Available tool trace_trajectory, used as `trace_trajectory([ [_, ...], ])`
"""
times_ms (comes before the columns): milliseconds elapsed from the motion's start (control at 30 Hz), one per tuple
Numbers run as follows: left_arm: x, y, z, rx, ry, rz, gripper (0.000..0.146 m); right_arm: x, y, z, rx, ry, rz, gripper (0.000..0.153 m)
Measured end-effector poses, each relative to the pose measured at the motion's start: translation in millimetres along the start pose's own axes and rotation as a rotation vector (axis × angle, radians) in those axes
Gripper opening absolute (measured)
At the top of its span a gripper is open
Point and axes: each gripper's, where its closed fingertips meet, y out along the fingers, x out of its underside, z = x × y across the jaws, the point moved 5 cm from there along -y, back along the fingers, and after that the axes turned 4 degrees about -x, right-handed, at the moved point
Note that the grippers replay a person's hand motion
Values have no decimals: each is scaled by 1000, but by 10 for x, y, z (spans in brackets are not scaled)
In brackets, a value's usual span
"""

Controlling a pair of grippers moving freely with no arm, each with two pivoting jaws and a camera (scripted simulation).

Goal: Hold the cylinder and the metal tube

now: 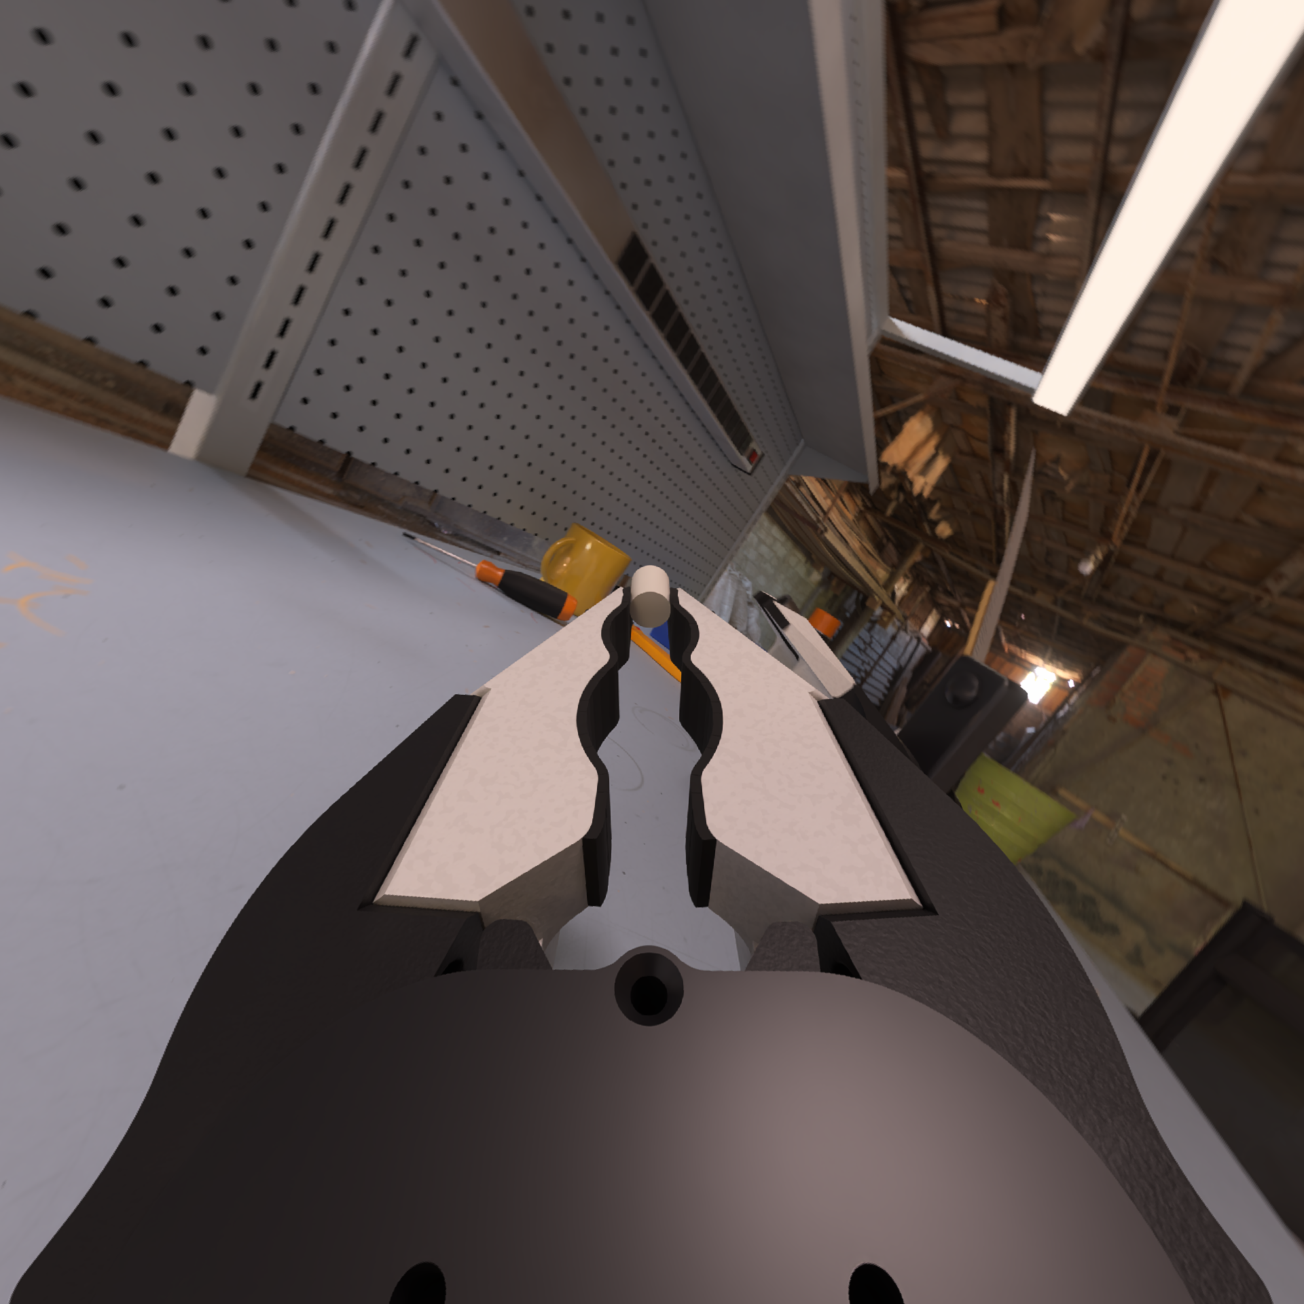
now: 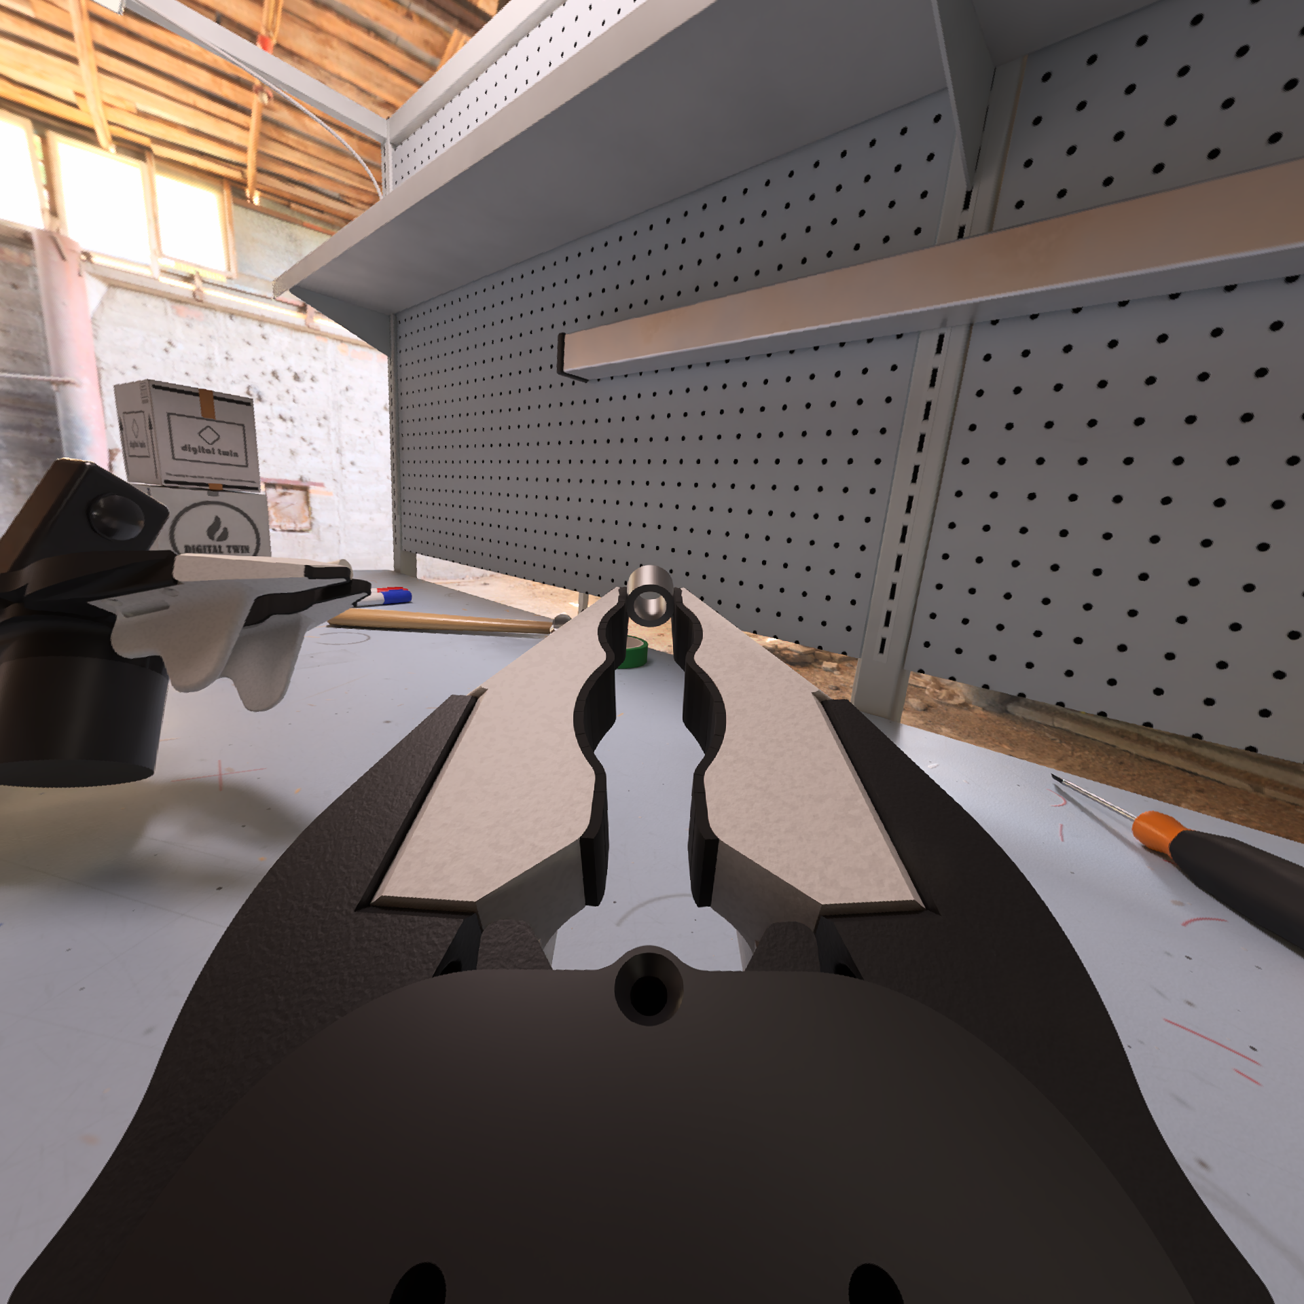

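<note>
**Listener:** While you hold both tools up, what sits on your left side?

**Me:** At the far left of the left wrist view, a grey workbench [image 1: 212, 705] runs under a pegboard [image 1: 437, 367]. Further right lie an orange-and-black screwdriver [image 1: 526, 589] and a yellow mug [image 1: 582, 561]. Just right of these, my left gripper [image 1: 649, 608] pinches the cylinder [image 1: 649, 600] at the very tips of its fingers. It is short, cream-white and raised above the bench. Its long axis points back toward me, across the grip, with a flat end facing the camera.

**Listener:** And on the right?

**Me:** In the right wrist view, my left gripper shows again at the far left, with cardboard boxes [image 2: 194, 459] behind it. Moving right, a marker [image 2: 384, 598] and a wooden-handled hammer [image 2: 444, 622] rest on the bench. At centre, my right gripper [image 2: 649, 607] clamps the metal tube [image 2: 649, 600] at its fingertips. The tube's open bore faces me, so its axis also runs front to back. A green tape roll [image 2: 635, 653] lies below.

**Listener:** Which matters most now?

**Me:** I judge both grips shallow, right at the tips. Any tilt along those axes could let either piece slide out.
</note>
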Motion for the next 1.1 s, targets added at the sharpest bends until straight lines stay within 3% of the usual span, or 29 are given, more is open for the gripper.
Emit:
trace_trajectory([
  [133, -23, -12, -59, -21, -63, 16, 9, -5, -7, -7, 4, -10, 5, 11],
  [333, 1, 3, -2, -2, -11, -2, 9, -25, -35, 4, 14, -5, 33, 11],
  [1100, 10, -4, 3, 37, -49, 5, 9, -30, -40, 8, 19, -4, 44, 11],
])
